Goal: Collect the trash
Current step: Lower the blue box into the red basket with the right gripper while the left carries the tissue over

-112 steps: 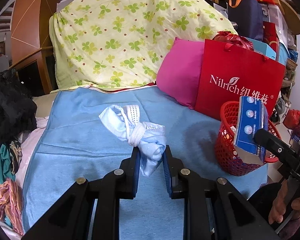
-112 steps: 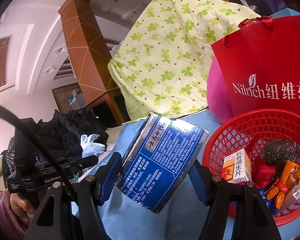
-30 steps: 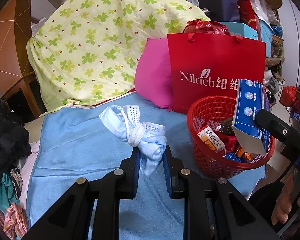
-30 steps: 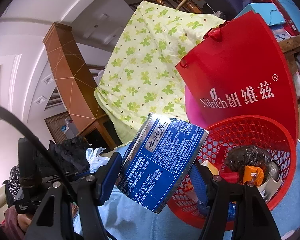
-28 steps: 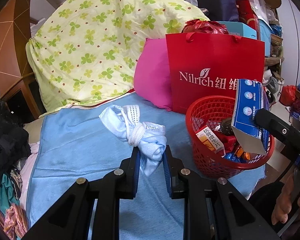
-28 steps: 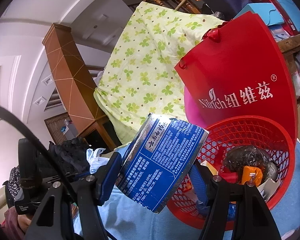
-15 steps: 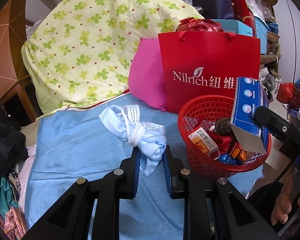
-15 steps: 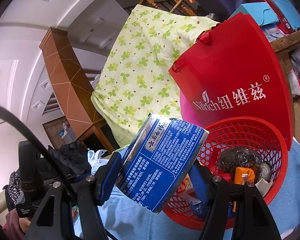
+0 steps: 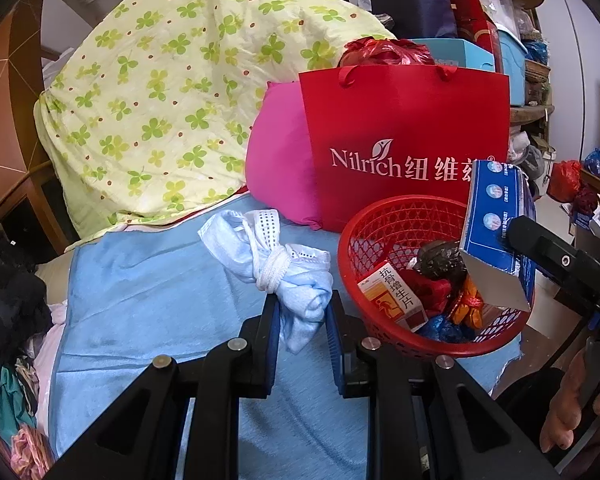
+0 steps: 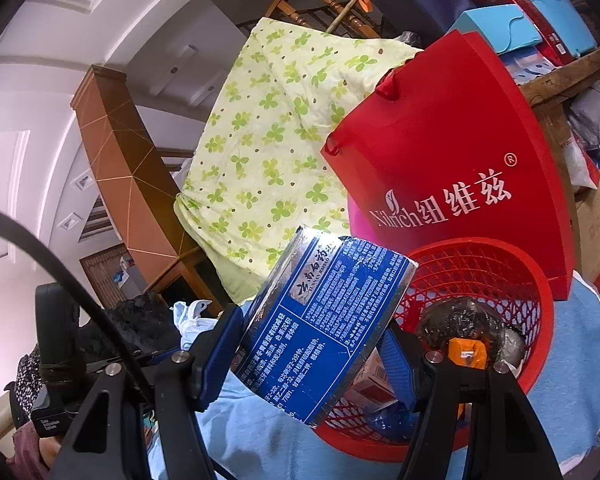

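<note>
red basket (image 9: 396, 220) sits at the right edge of the blue cloth (image 9: 148, 280), up against the red bag (image 9: 404, 128) and pink cushion (image 9: 280, 160) behind it. already holds a small orange-and-white box (image 9: 394, 298), a dark wad (image 9: 440, 258) and some wrappers.

right gripper (image 10: 312, 344) is clamped on a blue box (image 10: 324, 320), fingers on its two sides, box tilted with the open silver end low. it hangs over the near rim of the basket, not yet inside.

left gripper (image 9: 302, 320) is closed on a knotted blue face mask (image 9: 284, 276), pinching only the lower tail. mask is in the air above the cloth, just left of the basket.

risks, my read:
- box is long against the basket opening. letting go here, over the rim, could tip it out onto the cloth or over the right edge to the floor.
- basket is light plastic near the cloth edge; a knock from box or fingers could shove or tip it.
- mask grip is shallow on soft fabric, so it may slip out on a fast swing.
- both grippers heading for the same opening: collision risk, go one at a time.
</note>
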{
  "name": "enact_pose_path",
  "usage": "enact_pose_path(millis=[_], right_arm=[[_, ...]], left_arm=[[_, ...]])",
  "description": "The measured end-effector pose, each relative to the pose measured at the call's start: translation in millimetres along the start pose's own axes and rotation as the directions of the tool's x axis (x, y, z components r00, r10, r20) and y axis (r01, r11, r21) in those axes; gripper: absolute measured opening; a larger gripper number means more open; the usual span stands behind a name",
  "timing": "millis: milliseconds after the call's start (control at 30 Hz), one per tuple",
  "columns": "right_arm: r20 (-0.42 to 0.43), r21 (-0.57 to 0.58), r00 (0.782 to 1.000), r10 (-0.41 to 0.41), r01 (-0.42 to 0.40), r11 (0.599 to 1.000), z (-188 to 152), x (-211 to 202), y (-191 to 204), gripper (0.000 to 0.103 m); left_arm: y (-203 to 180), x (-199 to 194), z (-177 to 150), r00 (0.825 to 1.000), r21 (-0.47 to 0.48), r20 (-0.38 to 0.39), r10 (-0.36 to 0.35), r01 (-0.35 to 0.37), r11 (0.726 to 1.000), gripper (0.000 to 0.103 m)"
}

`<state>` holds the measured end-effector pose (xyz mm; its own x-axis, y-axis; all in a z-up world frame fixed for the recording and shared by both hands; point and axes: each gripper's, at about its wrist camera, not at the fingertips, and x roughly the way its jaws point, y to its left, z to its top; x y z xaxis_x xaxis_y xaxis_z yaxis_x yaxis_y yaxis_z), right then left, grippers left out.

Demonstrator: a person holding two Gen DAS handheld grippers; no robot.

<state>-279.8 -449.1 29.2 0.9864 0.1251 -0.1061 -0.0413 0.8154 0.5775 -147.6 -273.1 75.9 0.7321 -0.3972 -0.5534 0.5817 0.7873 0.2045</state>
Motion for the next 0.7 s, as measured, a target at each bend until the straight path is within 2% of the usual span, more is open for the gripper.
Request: enact_pose_path(millis=[267,700], right_arm=[[0.033,0.058,0.999,-0.031,0.029,0.998,3,-10,-13,0.069],[0.1,0.281,0.992,-0.077,0.046,0.959,14,-21,-58,0.07]], left_arm=[[-8,5,7,0.998,-0.01,-0.005,-0.058,0.058,0.998,0.023],[-37,12,29,0.984,0.026,0.034,-0.174,0.173,0.985,0.024]])
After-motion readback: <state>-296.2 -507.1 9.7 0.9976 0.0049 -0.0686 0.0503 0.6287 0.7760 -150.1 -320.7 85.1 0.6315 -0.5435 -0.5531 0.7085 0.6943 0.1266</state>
